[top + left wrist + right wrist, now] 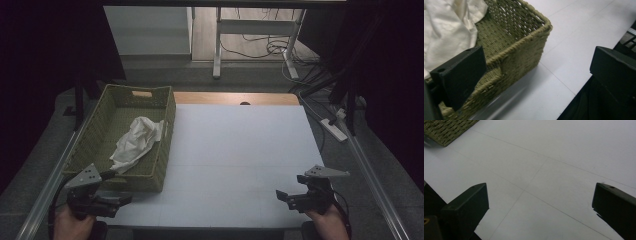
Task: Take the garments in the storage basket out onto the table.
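High view has the white cloth (136,142) crumpled in the woven basket (167,125) on the bench (240,150), so we'd dip our left gripper (120,201), jaws wide like the right gripper (281,196), over the near wall and pinch a raised fold.

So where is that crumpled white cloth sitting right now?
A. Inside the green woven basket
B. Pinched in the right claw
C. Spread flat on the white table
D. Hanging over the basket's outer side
A: the crumpled white cloth lies bunched on the floor of the green woven basket, within its walls, and both claws are apart from it, jaws wide.
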A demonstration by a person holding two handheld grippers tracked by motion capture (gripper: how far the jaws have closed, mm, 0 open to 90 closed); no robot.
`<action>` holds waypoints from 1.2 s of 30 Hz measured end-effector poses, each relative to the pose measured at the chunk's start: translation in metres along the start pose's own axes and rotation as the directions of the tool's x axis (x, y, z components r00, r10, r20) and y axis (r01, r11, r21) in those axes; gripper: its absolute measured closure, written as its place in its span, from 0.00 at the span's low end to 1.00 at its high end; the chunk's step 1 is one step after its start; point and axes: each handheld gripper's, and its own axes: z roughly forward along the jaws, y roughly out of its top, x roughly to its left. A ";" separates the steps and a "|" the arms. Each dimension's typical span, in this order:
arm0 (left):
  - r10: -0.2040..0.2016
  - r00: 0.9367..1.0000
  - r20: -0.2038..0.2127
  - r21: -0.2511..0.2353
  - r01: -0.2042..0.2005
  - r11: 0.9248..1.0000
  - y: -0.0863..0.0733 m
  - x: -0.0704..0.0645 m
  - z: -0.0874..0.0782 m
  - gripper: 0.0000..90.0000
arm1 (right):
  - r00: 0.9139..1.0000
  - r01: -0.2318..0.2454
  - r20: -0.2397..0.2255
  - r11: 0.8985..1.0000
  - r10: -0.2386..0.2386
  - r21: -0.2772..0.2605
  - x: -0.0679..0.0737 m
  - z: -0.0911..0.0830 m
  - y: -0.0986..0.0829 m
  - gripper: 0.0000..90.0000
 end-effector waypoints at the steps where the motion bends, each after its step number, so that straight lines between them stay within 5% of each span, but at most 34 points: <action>1: -0.001 1.000 -0.004 -0.004 0.001 1.000 0.001 0.001 -0.001 0.00 | 1.000 0.000 0.000 1.000 0.000 0.000 0.000 0.000 0.000 0.01; 9: 0.010 0.999 -0.050 -0.017 -0.011 1.000 0.010 0.007 0.000 0.00 | 1.000 -0.010 -0.003 1.000 0.010 0.003 -0.001 0.000 0.000 0.01; 18: -0.019 1.000 -0.004 -0.029 0.019 0.999 0.020 0.026 0.008 0.00 | 1.000 -0.017 -0.006 1.000 0.017 0.007 -0.002 0.001 0.000 0.01; 24: -0.021 0.999 -0.040 -0.020 0.020 1.000 0.032 0.037 0.009 0.00 | 1.000 -0.021 -0.006 1.000 0.021 0.009 -0.003 0.001 0.000 0.01; 30: -0.082 0.997 -0.013 -0.041 0.081 0.996 0.039 0.053 0.015 0.00 | 1.000 -0.022 -0.008 1.000 0.022 0.015 -0.003 0.002 0.001 0.01; 36: -0.078 0.997 -0.019 -0.020 0.078 0.997 0.055 0.066 0.021 0.00 | 1.000 -0.018 -0.007 0.999 0.018 0.028 -0.002 0.003 0.001 0.01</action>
